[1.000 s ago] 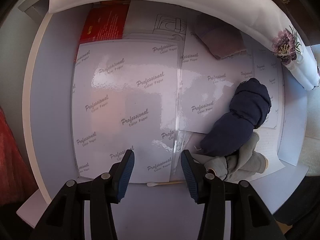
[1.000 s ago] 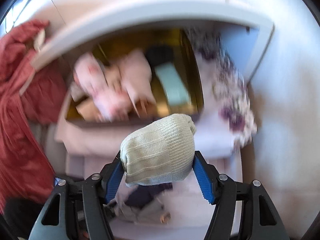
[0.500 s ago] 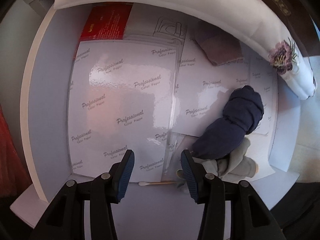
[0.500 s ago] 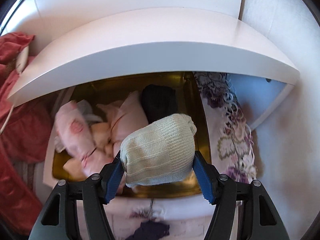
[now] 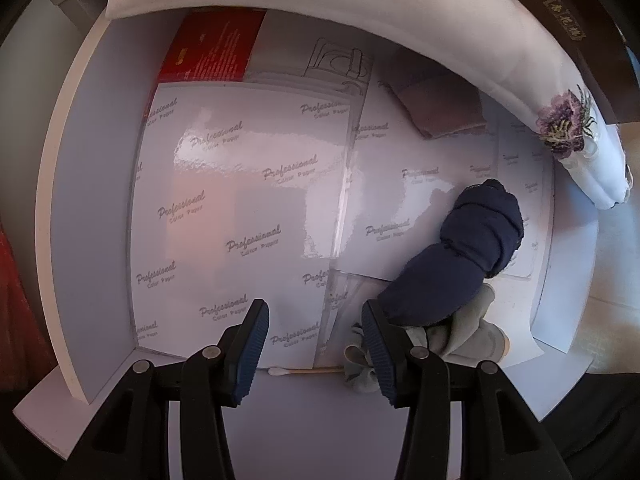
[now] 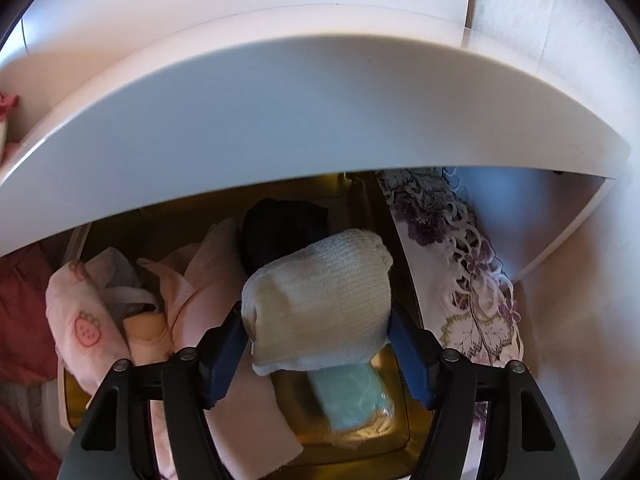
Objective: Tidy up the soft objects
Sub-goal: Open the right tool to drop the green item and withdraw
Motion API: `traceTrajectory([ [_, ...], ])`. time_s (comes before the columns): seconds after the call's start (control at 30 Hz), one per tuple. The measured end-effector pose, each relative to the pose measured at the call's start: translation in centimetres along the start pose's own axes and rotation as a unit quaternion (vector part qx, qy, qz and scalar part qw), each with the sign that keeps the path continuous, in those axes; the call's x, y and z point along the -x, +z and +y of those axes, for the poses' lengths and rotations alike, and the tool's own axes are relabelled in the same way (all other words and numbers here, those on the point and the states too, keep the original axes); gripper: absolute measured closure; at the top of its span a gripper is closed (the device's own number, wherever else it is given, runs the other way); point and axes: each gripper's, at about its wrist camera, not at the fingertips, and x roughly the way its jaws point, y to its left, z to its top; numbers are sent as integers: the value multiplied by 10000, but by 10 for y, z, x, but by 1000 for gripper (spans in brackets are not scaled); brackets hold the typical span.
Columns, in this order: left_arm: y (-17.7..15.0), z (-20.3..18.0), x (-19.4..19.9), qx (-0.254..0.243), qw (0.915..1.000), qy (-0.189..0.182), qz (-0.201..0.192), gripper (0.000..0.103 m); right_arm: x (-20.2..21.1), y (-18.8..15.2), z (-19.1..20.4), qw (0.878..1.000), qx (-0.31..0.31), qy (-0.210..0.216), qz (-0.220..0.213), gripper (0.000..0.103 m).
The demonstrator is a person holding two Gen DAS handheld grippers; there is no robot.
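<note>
Soft daylight, paper glare, fisheye warping.

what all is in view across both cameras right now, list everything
cream sock roll: 1, cream, clamped in right tool over gold box
gold box: 1, under white shelf
pink garments: several, in box's left part
black roll: 1, box rear
teal packet: 1, box front
navy sock roll: 1, on glossy sheets
grey sock: 1, under navy roll
cotton swab: 1, at the sheets' near edge
left tool: open, empty
right tool: shut
</note>
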Motion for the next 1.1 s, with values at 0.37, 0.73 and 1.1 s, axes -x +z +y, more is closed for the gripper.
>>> traceTrajectory([
  [0.37, -2, 2, -8, -10, 10000, 86, 8, 54, 6, -5, -10, 9997, 209, 133, -22, 23],
  [0.73, 2, 10, -3, 29, 9999, 153, -58, 54, 51, -25, -22, 9993, 238, 266, -80, 23],
  [1.1, 4, 23, 8, 96, 9997, 182, -151, 54, 90, -87, -39, 9994, 124, 283, 161, 23],
])
